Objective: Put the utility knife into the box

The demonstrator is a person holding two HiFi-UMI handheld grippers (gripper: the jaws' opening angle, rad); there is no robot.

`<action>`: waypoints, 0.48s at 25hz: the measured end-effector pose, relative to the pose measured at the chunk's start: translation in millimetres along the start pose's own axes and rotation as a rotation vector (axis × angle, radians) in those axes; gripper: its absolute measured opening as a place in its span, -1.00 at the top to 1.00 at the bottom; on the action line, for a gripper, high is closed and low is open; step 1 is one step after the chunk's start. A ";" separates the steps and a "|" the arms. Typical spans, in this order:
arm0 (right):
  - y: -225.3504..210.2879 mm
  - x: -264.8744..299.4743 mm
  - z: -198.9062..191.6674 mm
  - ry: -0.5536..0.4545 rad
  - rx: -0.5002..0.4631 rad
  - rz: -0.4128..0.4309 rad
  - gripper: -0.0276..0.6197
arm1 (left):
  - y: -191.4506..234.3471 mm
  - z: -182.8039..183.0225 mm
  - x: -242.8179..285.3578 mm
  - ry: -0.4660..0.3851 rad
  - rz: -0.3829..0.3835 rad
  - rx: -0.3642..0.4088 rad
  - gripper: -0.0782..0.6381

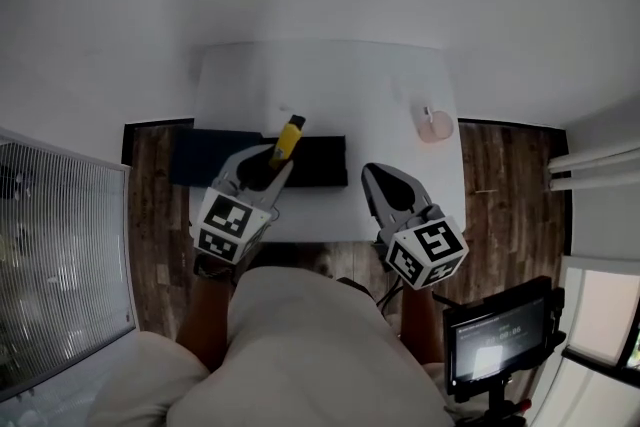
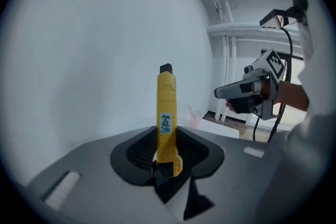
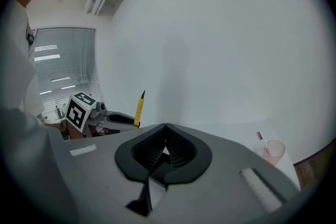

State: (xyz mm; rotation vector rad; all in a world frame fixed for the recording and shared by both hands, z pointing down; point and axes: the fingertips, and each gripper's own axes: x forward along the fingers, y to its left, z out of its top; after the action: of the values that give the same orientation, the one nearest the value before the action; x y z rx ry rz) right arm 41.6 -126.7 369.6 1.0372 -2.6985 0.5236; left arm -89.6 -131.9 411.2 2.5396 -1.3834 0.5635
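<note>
White surface (image 1: 340, 85) ahead of us carries the box (image 1: 322, 162), and our left tongs (image 1: 274, 165), pinching the knife (image 1: 289, 137) by its butt so it points on past their tips over the box, are nearer than our right tongs (image 1: 372, 173), pressed together on nothing.

The left gripper (image 1: 268, 167), just left of centre in the head view, points up-frame, its jaws clamped on the butt of the utility knife (image 1: 289, 137). The right gripper (image 1: 383, 183), right of centre, holds its jaws pressed together, empty.
</note>
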 end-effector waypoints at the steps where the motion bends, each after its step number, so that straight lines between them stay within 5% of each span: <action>1: -1.3 1.9 -0.9 0.004 0.004 -0.004 0.91 | 1.2 -1.1 2.6 0.008 -0.007 0.000 0.47; 12: -11.6 12.8 -15.4 0.050 0.046 -0.045 0.91 | -1.5 -7.9 21.1 0.076 -0.087 0.016 0.47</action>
State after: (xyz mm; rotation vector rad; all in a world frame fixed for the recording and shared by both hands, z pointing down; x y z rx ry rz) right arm 41.1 -136.4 390.6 1.0792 -2.6250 0.5979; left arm -79.9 -144.6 427.2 2.5484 -1.2409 0.6497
